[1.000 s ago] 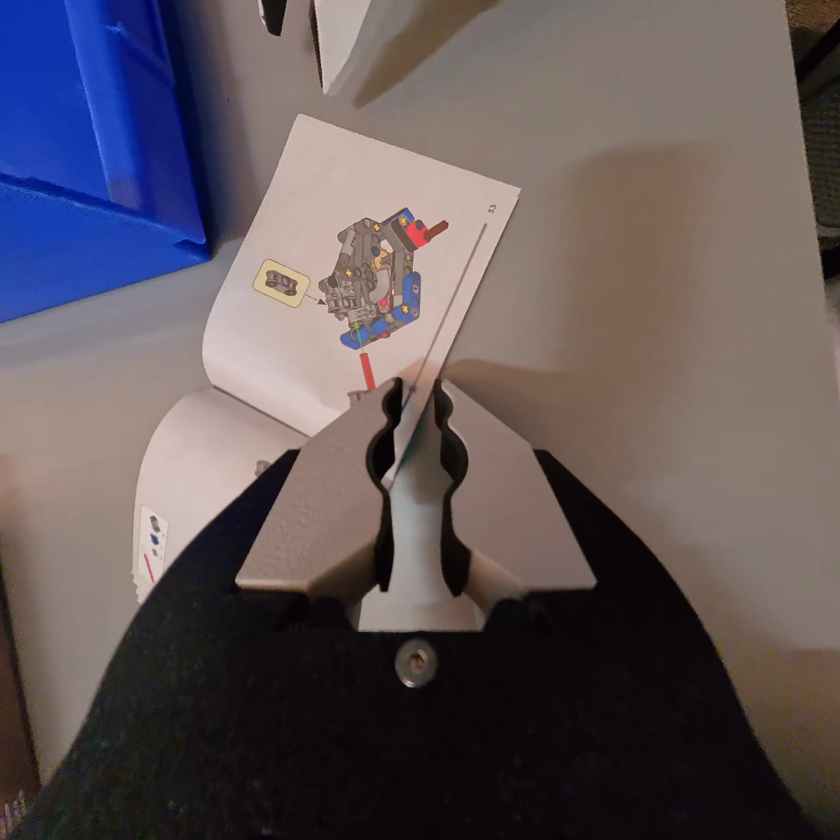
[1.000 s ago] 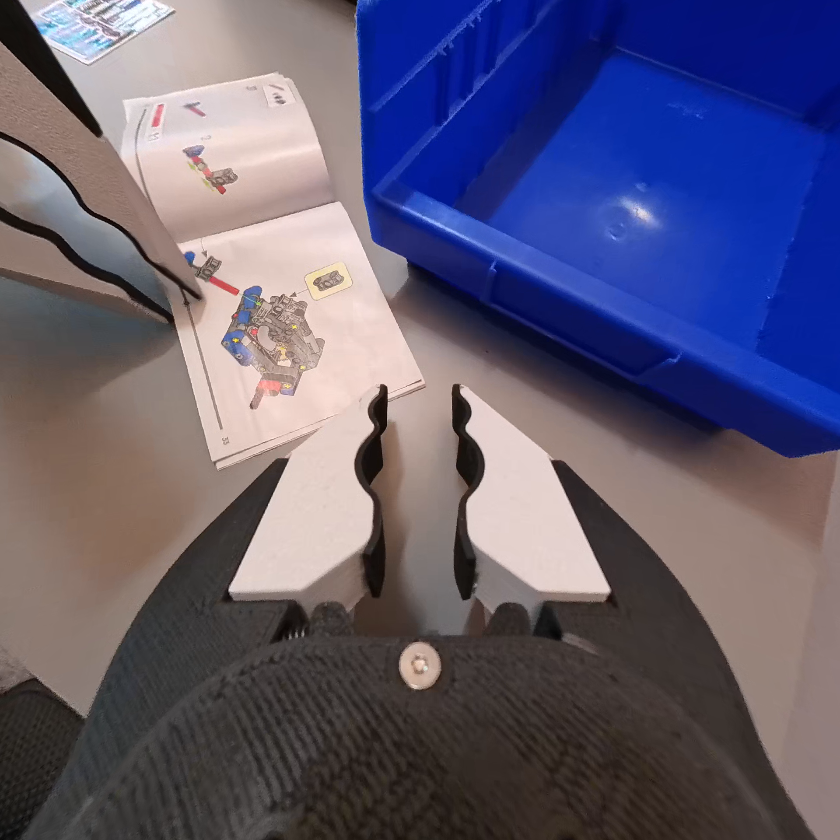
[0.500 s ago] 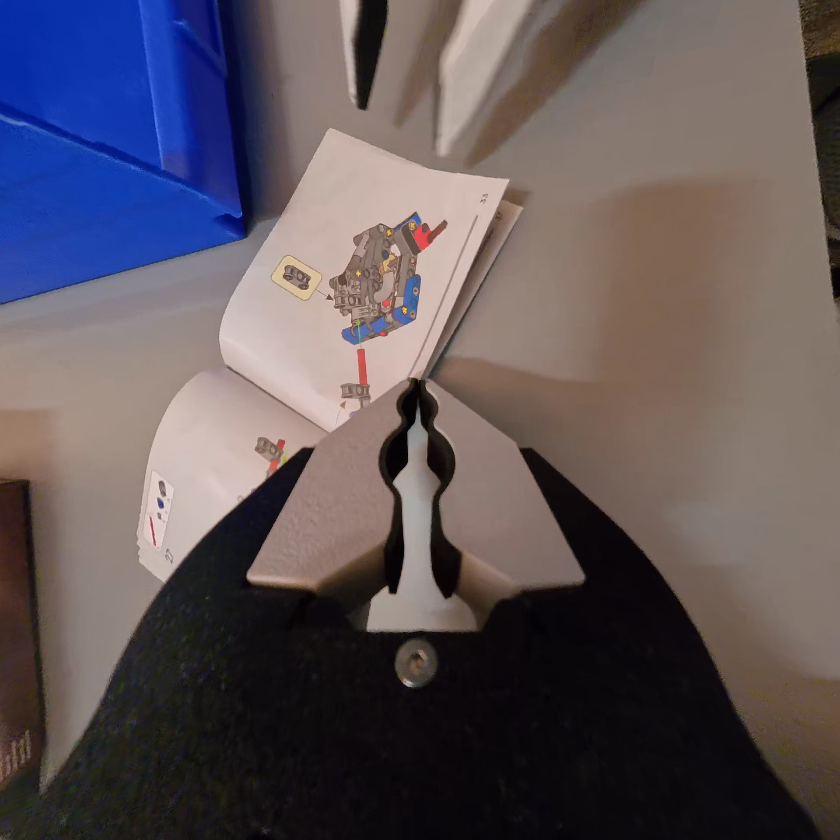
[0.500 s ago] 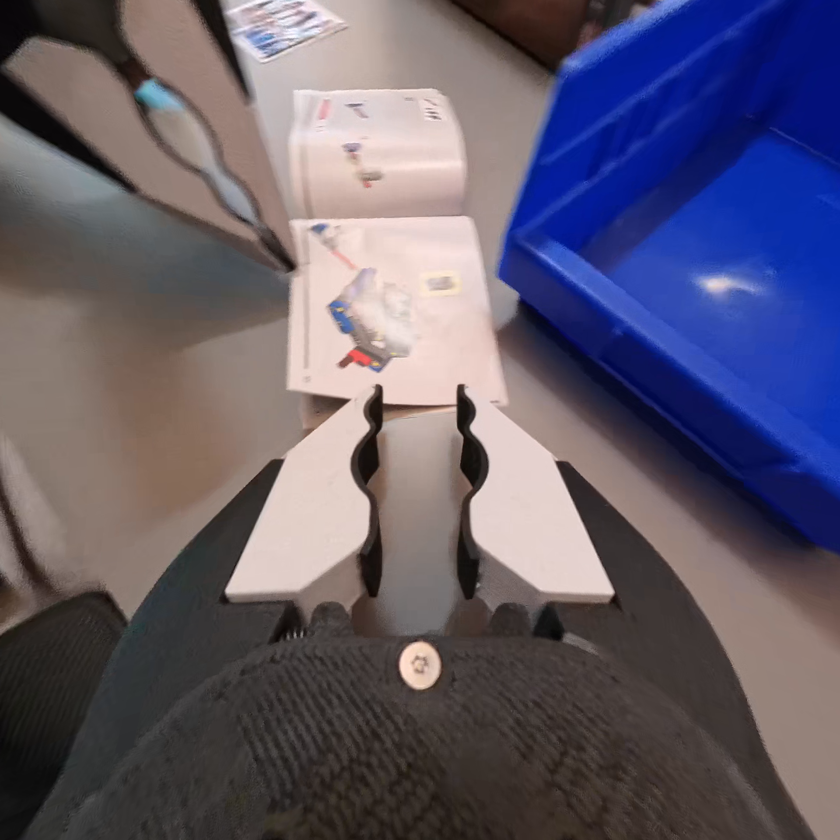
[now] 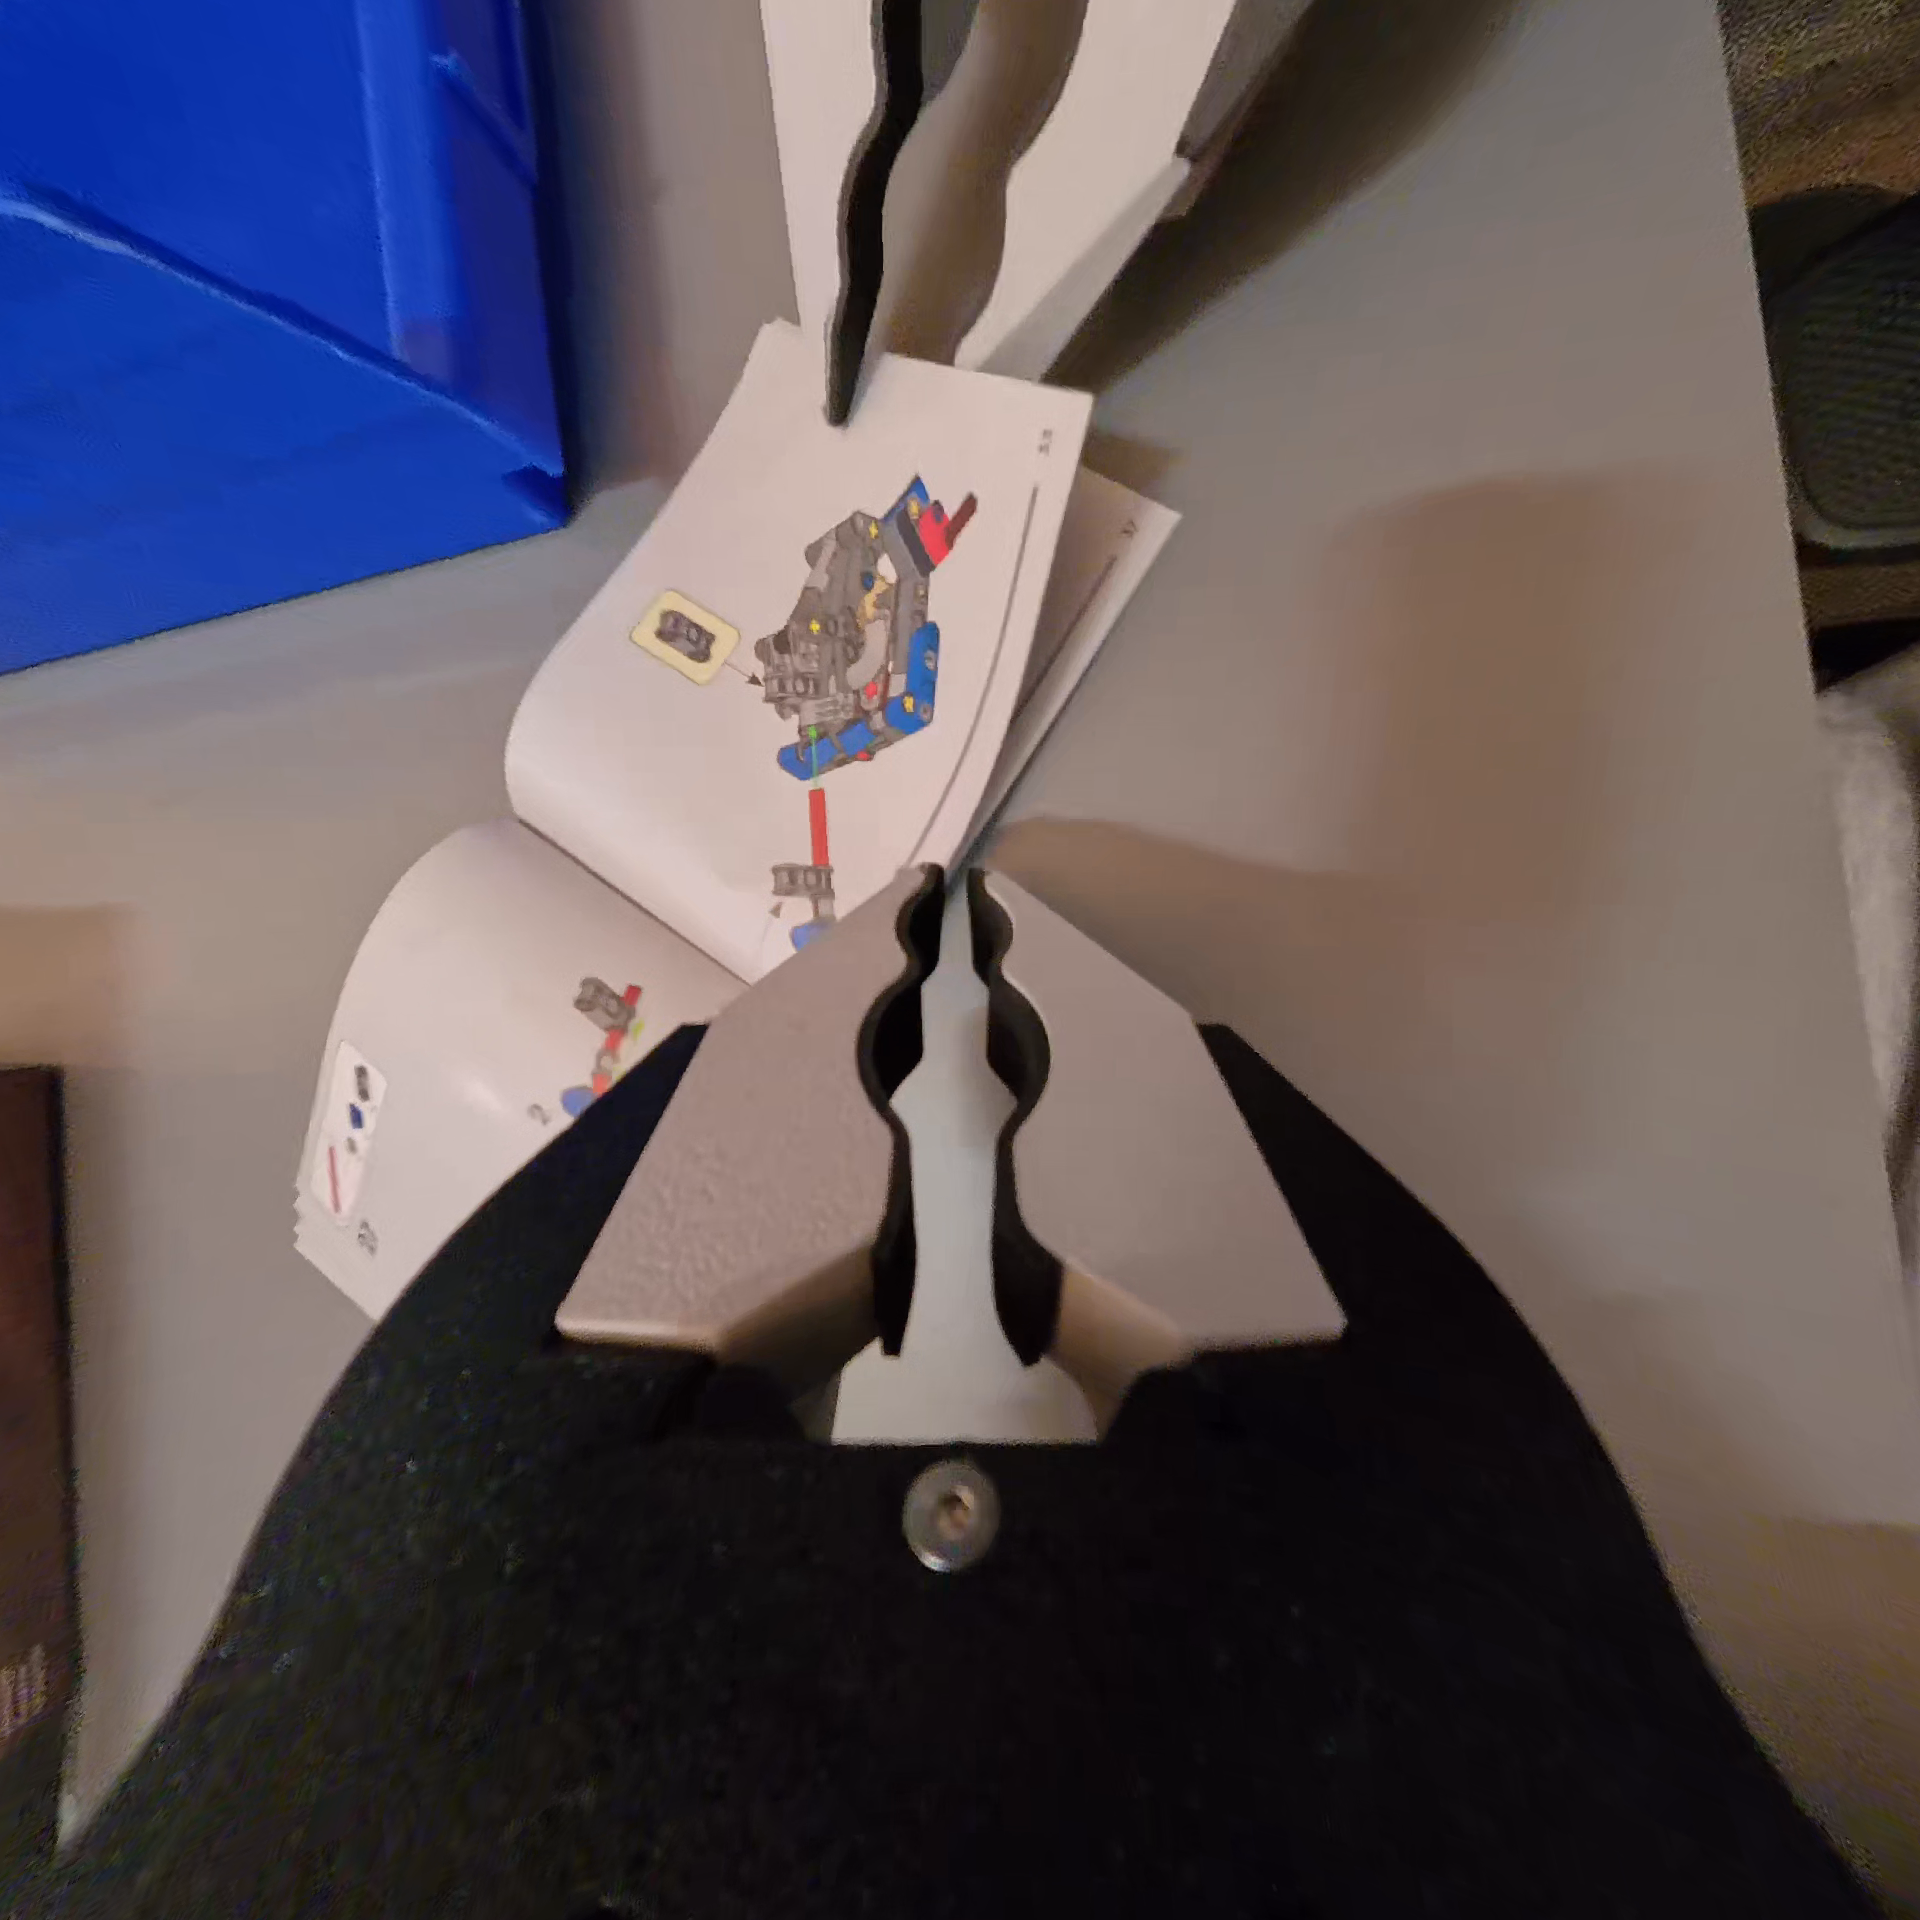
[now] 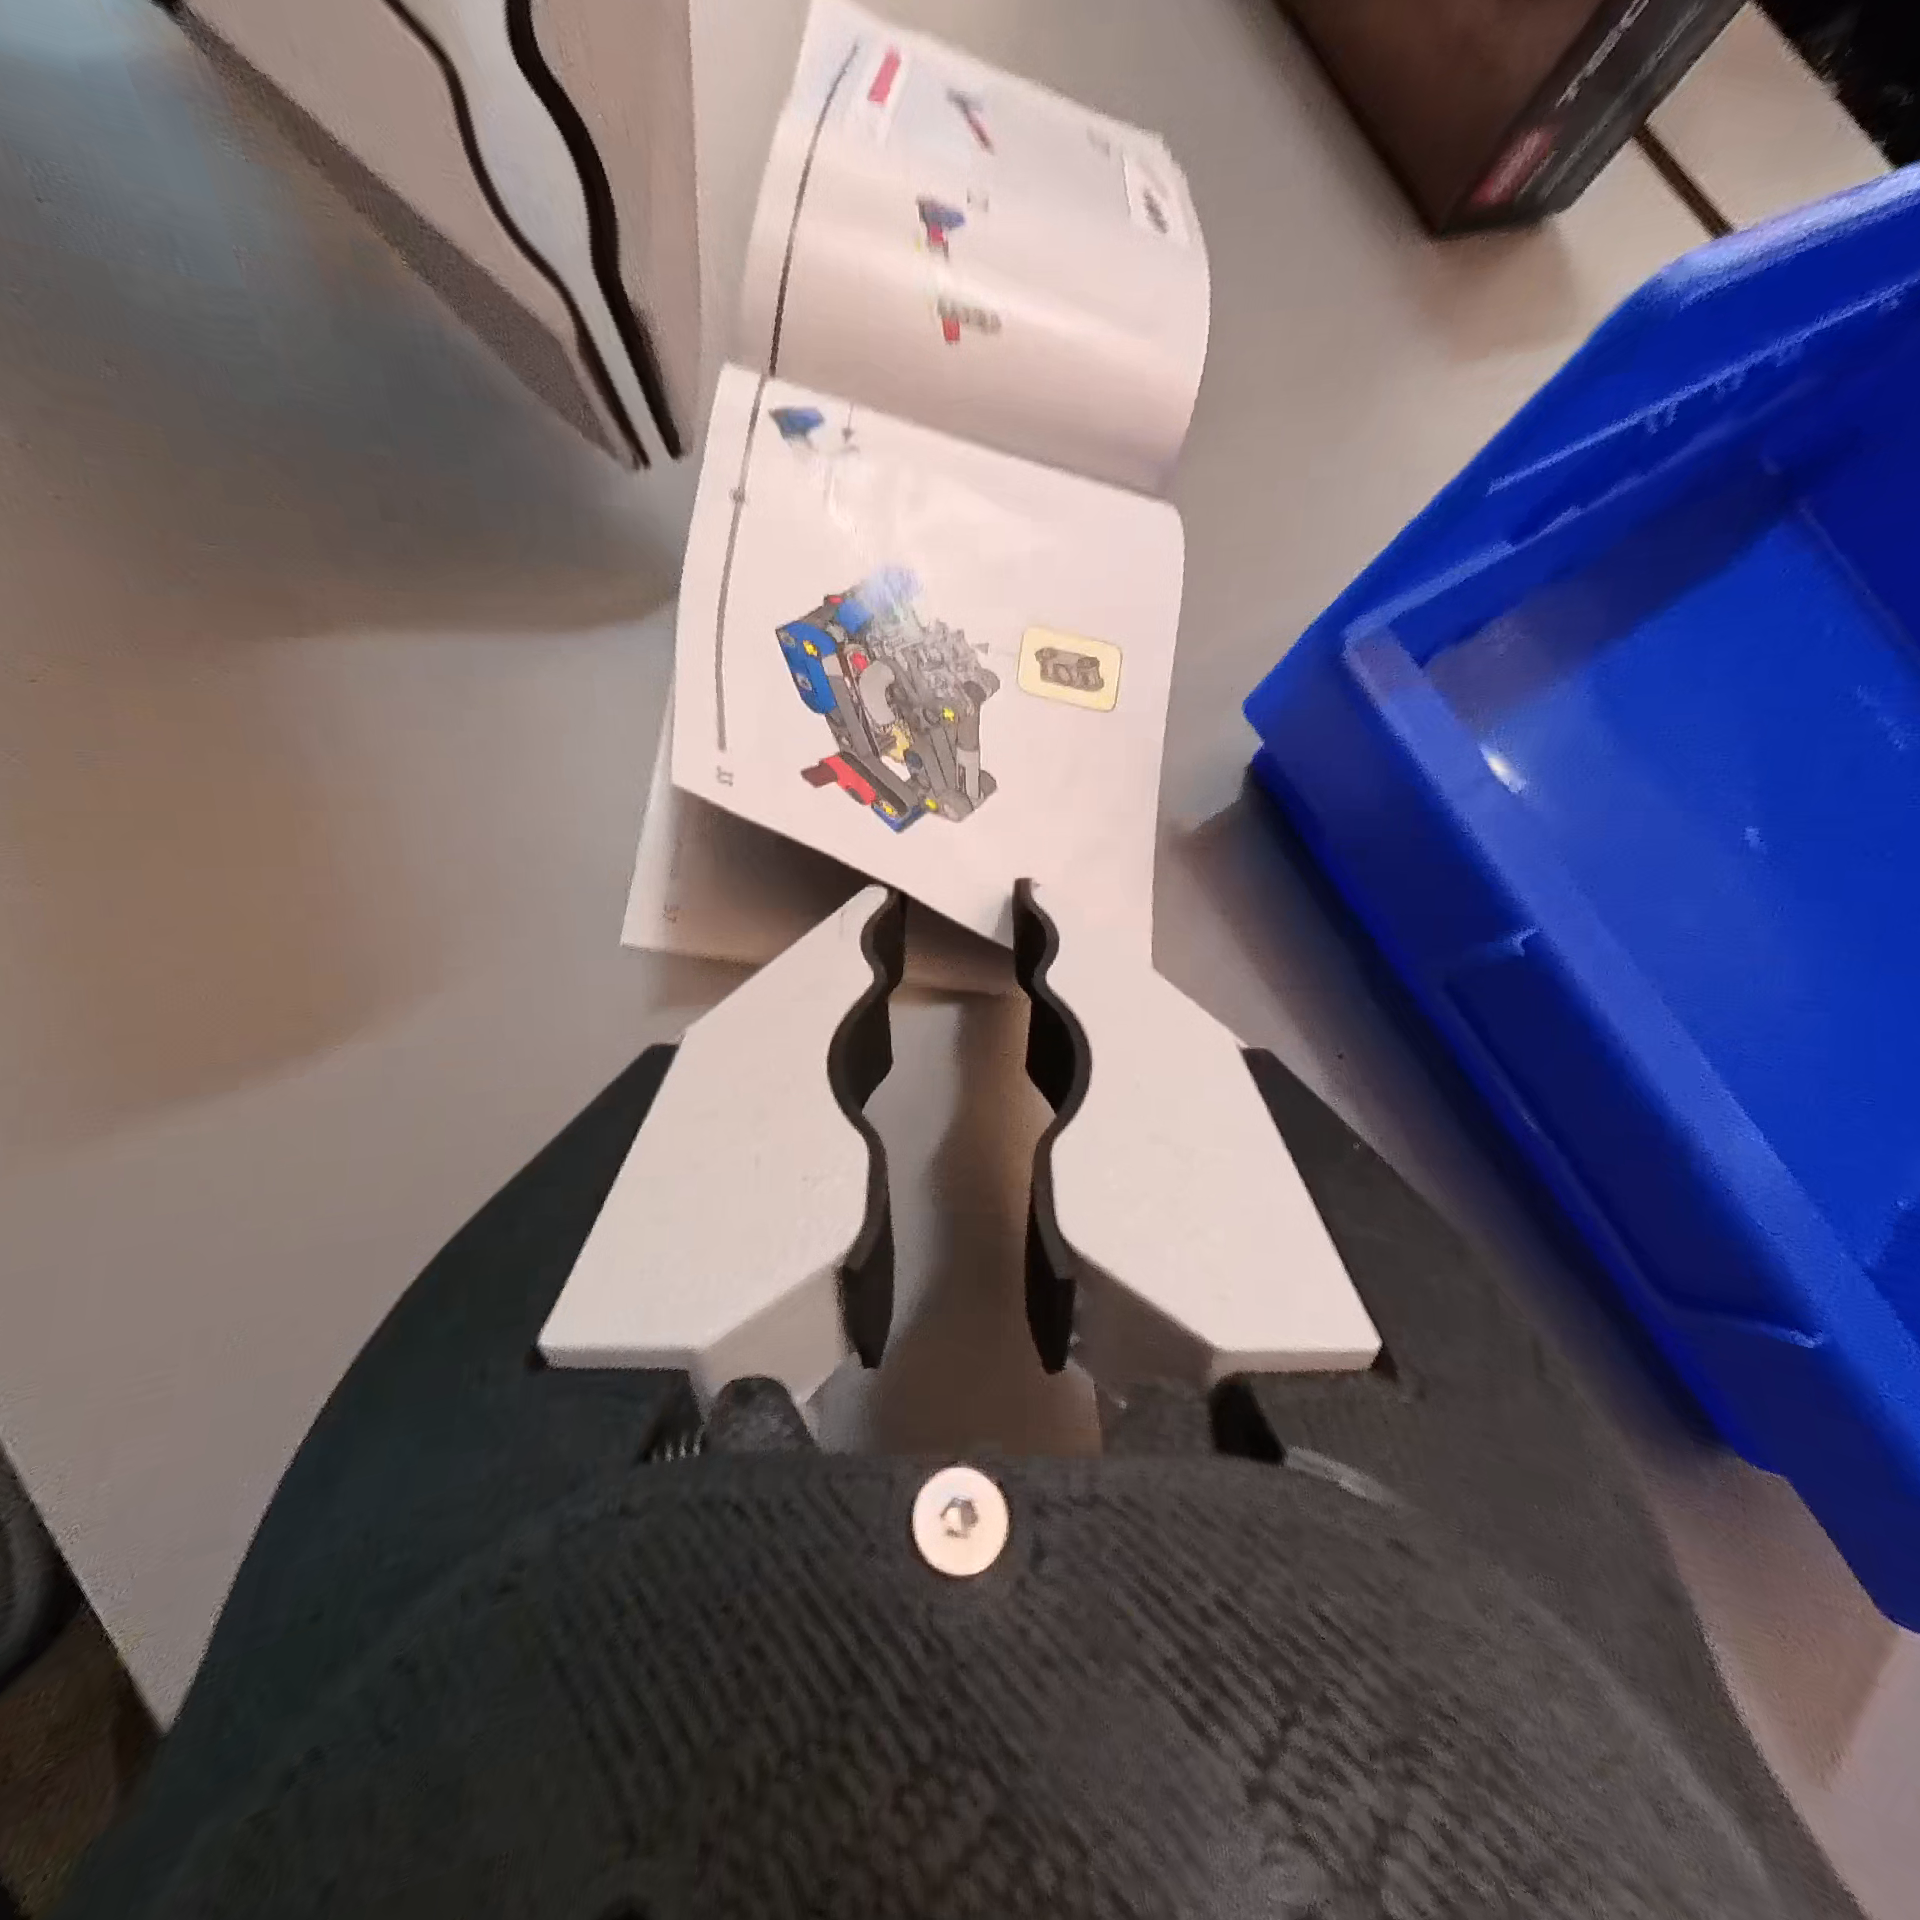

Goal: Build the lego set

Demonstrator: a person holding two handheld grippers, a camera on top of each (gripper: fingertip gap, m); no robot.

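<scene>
The instruction booklet [image 5: 748, 582] is thin white paper with a smooth, faintly satin face, its pages curling softly at the fold. The blue bin [image 6: 1621, 831] is moulded plastic, glossy enough to carry a bright highlight on its floor. The surface [image 5: 1403, 727] under them looks like a smooth, matt grey laminate. The left gripper [image 5: 954, 883] has pale grey fingers with a fine grainy, matt texture and black rubbery wavy linings; its body is matt black with a speckled finish and one shiny metal screw. The right gripper [image 6: 956, 896] has the same pale matt fingers, and its black body shows fine ribbed lines like printed plastic. A dark box [image 6: 1507, 114] looks like printed card with a slight sheen.
</scene>
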